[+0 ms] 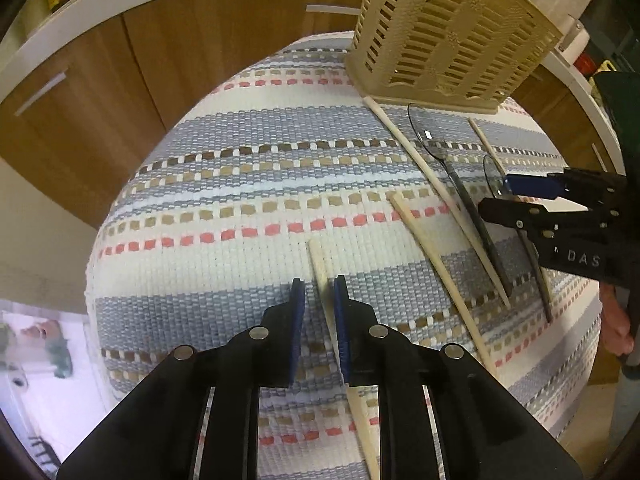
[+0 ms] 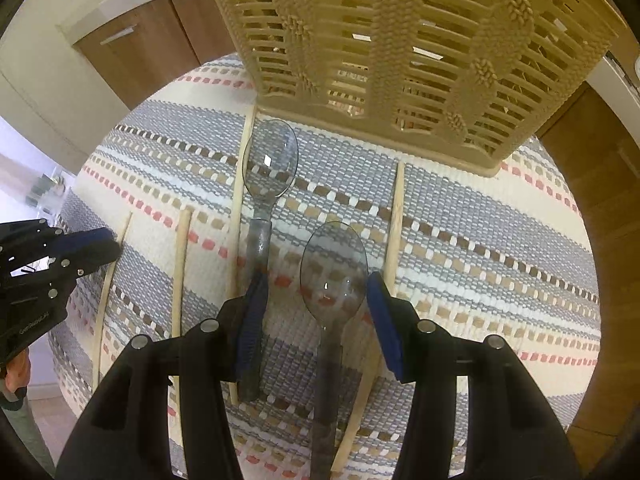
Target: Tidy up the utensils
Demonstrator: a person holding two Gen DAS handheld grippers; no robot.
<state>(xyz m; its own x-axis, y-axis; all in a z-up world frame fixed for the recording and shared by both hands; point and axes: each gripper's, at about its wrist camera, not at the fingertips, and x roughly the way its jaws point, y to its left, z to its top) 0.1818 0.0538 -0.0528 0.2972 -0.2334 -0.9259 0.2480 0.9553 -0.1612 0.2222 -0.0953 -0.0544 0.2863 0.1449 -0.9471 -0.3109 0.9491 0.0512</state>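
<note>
A beige slotted utensil basket [image 1: 448, 36] stands at the far side of a striped woven mat [image 1: 240, 184]. Several wooden chopsticks and two clear grey plastic spoons lie on the mat. My left gripper [image 1: 319, 296] is partly open, its blue pads on either side of one chopstick [image 1: 320, 268], not clamped. My right gripper [image 2: 312, 300] is open around the bowl of the near spoon [image 2: 334, 272]. The second spoon [image 2: 270, 160] lies just left, its bowl by the basket [image 2: 400, 40]. The right gripper also shows in the left wrist view [image 1: 516, 200].
Chopsticks lie on either side of the spoons [image 2: 394, 220], [image 2: 240, 184], [image 2: 180, 272]. Wooden cabinet doors [image 1: 140, 60] under a white counter edge stand behind the mat. The left gripper shows at the left of the right wrist view [image 2: 92, 248].
</note>
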